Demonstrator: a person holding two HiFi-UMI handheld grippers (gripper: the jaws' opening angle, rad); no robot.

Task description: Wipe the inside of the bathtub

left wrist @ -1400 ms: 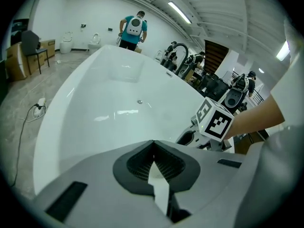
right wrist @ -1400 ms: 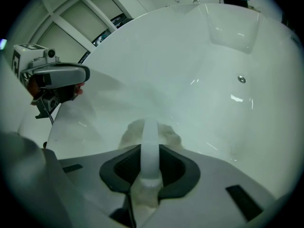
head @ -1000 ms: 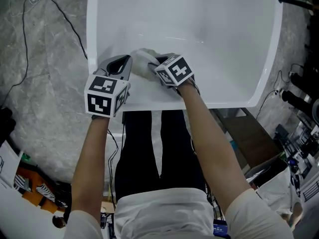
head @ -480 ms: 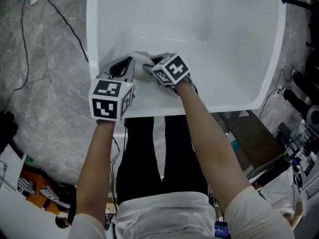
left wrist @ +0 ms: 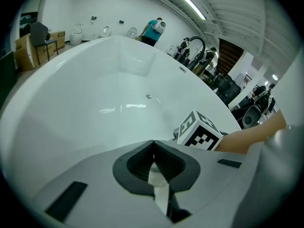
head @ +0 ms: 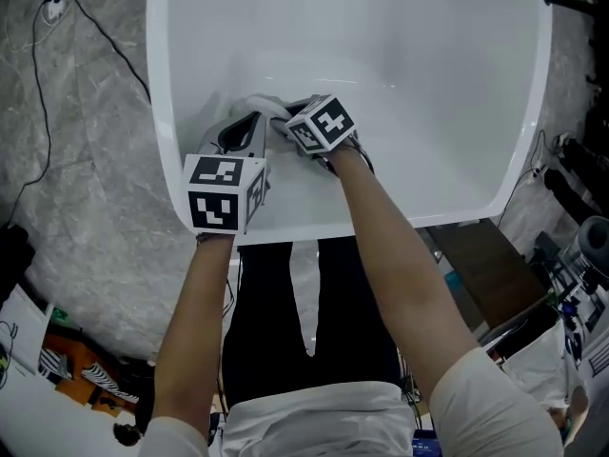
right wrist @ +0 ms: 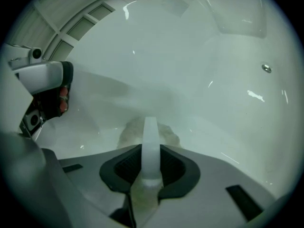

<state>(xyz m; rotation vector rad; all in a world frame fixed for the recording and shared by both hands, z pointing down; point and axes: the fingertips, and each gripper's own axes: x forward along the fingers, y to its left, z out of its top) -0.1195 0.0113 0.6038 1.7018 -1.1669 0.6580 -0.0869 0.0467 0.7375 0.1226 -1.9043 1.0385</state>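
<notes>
While grey stone floor fills the left of the head view, the left gripper sits over the lower left corner of the white bathtub. Its jaws are pressed together on a thin sliver of the white cloth. Just right of it, near centre frame, the right gripper pinches a fold of the same bunched cloth, which rests against the tub's inner wall; bare tub fills the upper right.
</notes>
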